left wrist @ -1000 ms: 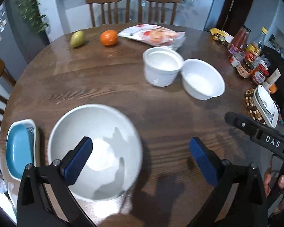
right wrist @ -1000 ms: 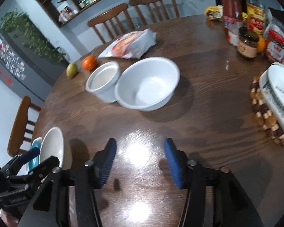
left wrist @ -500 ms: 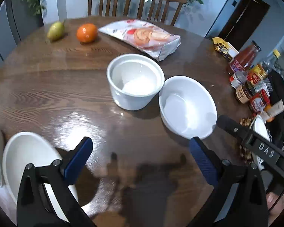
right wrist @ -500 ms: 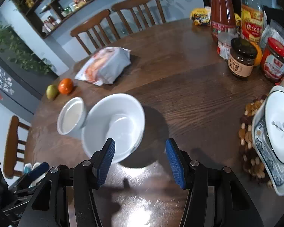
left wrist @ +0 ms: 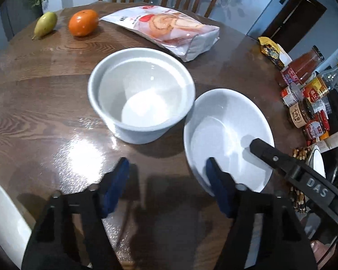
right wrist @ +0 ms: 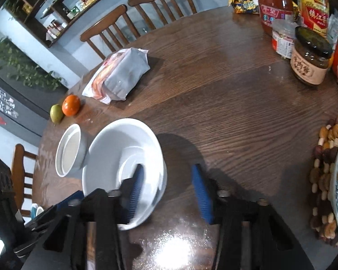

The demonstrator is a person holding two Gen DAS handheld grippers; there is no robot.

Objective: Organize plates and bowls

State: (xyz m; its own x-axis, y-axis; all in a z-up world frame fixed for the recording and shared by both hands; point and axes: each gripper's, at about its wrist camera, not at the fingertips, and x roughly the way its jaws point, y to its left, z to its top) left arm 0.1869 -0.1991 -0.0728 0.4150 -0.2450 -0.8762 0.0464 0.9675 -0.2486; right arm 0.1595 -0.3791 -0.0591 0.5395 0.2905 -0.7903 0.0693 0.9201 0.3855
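Observation:
A wide shallow white bowl [left wrist: 227, 135] [right wrist: 115, 157] stands beside a deep straight-sided white bowl [left wrist: 142, 94] [right wrist: 71, 149] on the round wooden table [left wrist: 45, 94]. My left gripper [left wrist: 166, 186] is closing, its right pad over the wide bowl's near-left rim and its left pad over bare table. My right gripper [right wrist: 169, 190] is closing too, with its left pad inside the wide bowl, its right pad outside, and the bowl's wall between them, untouched by the right pad. One of its black fingers [left wrist: 266, 150] reaches into the bowl from the right.
Another white bowl [left wrist: 2, 213] sits at the near left edge. A pear [left wrist: 45, 23], an orange [left wrist: 83, 22] and a snack bag [left wrist: 169, 27] lie at the far side. Jars and bottles [right wrist: 308, 56] crowd the right, near a beaded trivet [right wrist: 324, 157] under a patterned plate.
Both grippers have moved forward across the table to the wide bowl, leaving the near-left bowl behind. Both pairs of jaws have narrowed around the wide bowl's rim.

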